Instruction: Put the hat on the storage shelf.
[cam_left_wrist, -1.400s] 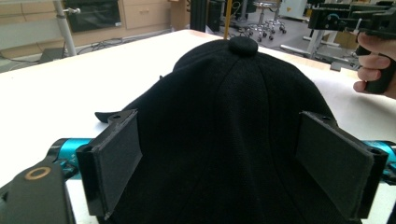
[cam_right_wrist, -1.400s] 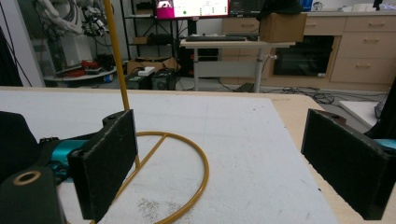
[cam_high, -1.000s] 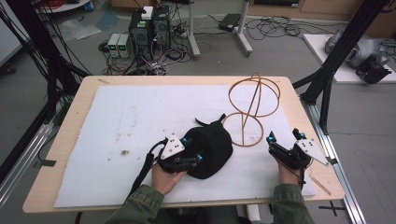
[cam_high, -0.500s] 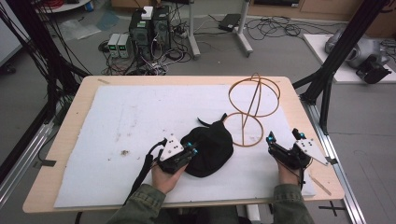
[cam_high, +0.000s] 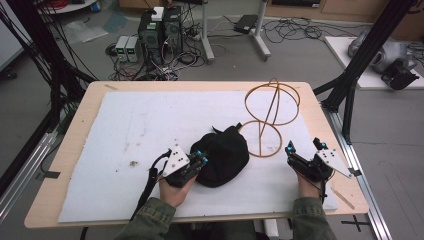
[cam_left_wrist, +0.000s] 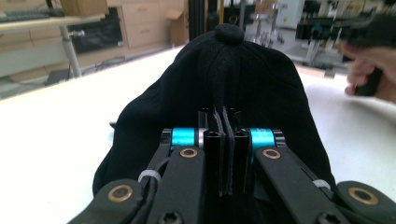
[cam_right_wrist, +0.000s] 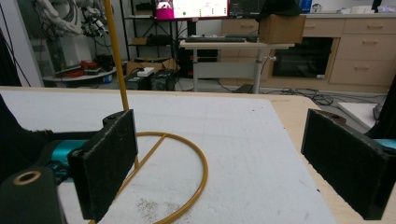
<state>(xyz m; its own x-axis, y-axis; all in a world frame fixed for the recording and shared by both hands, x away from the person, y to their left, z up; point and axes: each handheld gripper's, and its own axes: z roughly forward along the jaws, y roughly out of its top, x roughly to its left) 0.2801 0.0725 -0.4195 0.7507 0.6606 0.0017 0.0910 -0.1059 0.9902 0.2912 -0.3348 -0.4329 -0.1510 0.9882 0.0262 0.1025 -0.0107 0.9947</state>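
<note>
Nearest the counter's front edge, the left gripper has just closed its jaws; they stand pressed together on the near fabric edge of the black cloth cap, which lies mid-counter on the white foam sheet. The right gripper sits near the right edge, jaws wide apart and holding nothing. Beyond, the orange wire hat stand rises just right of the cap; bare sheet lies open to the left.
</note>
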